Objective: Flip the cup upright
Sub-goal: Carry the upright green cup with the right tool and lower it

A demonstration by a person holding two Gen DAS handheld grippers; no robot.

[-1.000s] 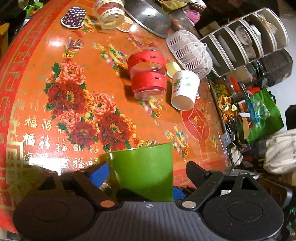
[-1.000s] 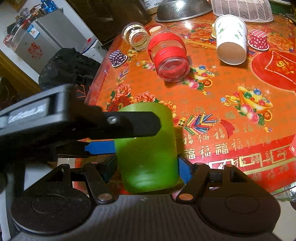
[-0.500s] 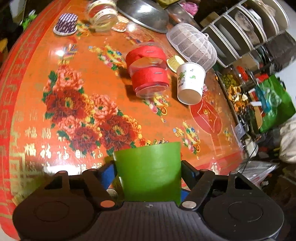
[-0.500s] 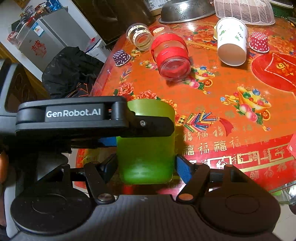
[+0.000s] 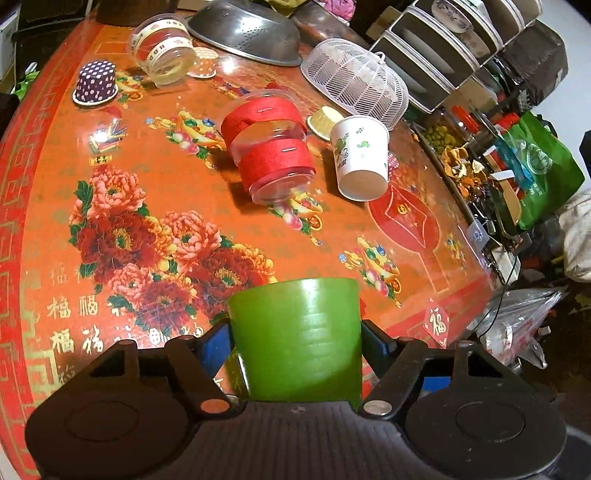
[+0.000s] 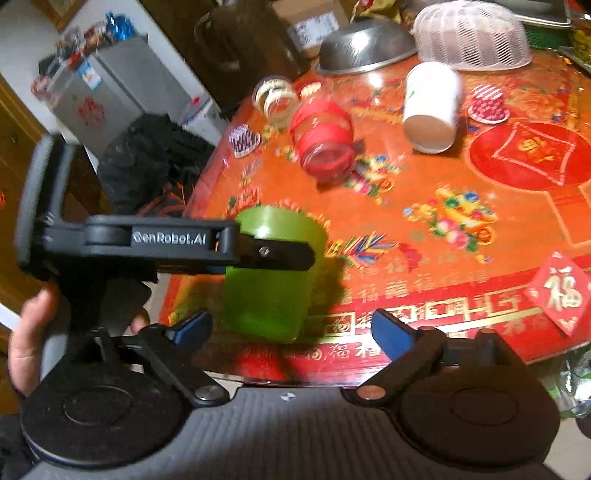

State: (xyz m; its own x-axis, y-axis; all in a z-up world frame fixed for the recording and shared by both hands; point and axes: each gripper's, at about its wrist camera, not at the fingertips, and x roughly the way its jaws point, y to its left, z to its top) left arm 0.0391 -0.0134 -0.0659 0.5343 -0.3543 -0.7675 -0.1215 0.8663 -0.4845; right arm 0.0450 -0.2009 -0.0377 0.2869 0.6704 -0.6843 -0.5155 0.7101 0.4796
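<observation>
A green plastic cup (image 5: 297, 339) stands near the front edge of the red flowered table (image 5: 155, 192). My left gripper (image 5: 297, 343) is shut on it, one finger on each side. In the right wrist view the cup (image 6: 267, 291) shows with the left gripper's finger across its upper part, and its mouth seems to face up. My right gripper (image 6: 291, 328) is open, its blue pads apart from the cup on both sides.
A jar wrapped in red tape (image 5: 271, 155) and a white paper cup (image 5: 360, 162) lie on their sides mid-table. A clear jar (image 5: 164, 48), a purple dotted cupcake liner (image 5: 96, 83), a steel colander (image 5: 245, 31) and a white mesh cover (image 5: 354, 77) sit farther back.
My right gripper has let go of the green cup and opened wide. My left gripper closed on the cup and keeps hold of it.
</observation>
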